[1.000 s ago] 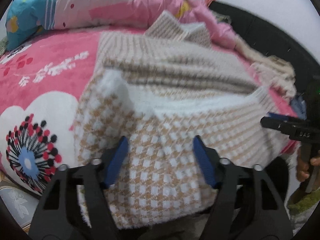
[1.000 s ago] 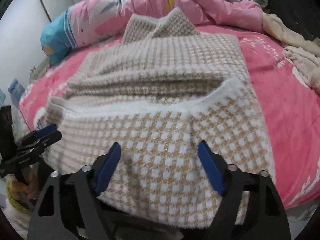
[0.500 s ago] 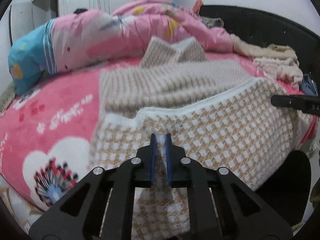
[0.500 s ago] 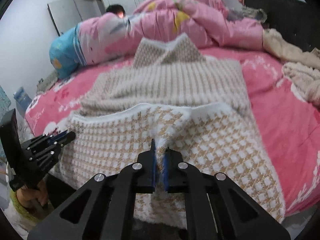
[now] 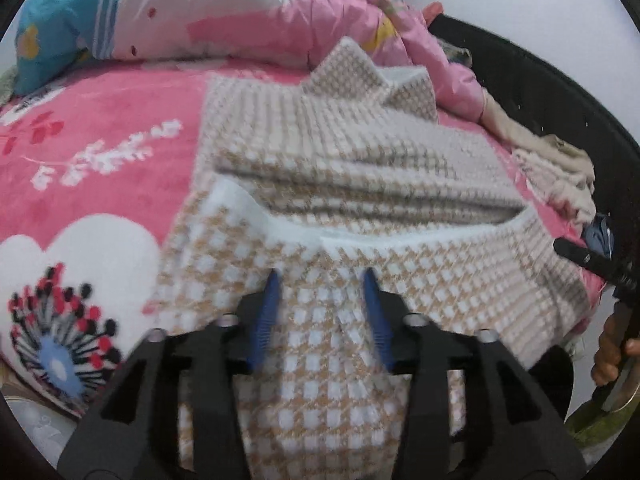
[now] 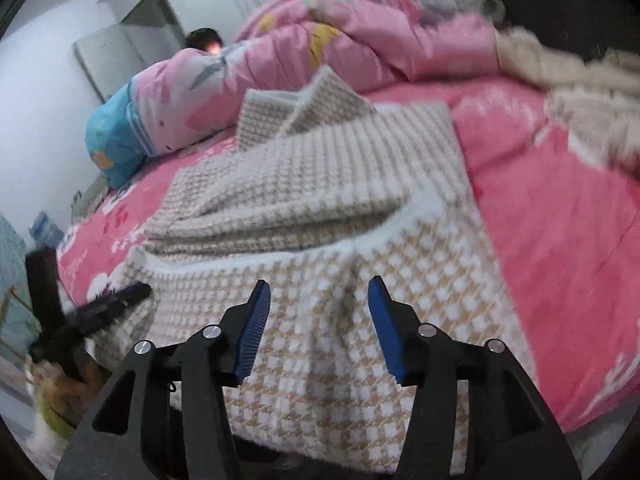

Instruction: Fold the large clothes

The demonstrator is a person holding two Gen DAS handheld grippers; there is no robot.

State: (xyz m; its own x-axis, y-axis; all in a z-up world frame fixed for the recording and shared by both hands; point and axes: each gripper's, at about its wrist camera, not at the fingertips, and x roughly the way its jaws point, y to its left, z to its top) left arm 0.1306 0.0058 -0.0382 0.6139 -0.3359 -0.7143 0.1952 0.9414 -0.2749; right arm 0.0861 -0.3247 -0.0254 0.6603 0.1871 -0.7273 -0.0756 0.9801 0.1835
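**Both claws letting go over the houndstooth hem**

Your left gripper [image 5: 322, 312] is spreading right now, blue pads parting, with a raised pucker of fabric standing between them but nothing pressed. It's released. Same story on your right gripper [image 6: 316, 320]: jaws widening, a soft ridge of cloth between the pads, no pinch on it.

What lies under both is the checked garment [image 5: 352, 184], a big fluffy tan-and-white knit spread on the pink bed cover [image 5: 100, 132]. Its near portion drapes over the bed's front edge toward you, with the white-trimmed band [image 6: 280, 258] crossing it. Further up, a layer is already turned over on itself, and two pointed corners [image 5: 360, 72] poke up against the pink duvet [image 5: 248, 12] at the far side.

Reckon on this thing being soft and limp, thick and plushy, probably a fair weight for cloth. It won't hold a shape, so it will sag between your two hands, and the overhanging part may drag the rest toward the edge. The pile looks grippy, not slippery.

Best hold, I'd say: bite deep on the trimmed band or the outer corners of the near part, one claw each side, well apart, so the fold line stays straight. A shallow central pinch just bunches it, as those puckers show.

A pile of cream clothes [image 5: 560, 172] sits off to the right, clear of your fold.
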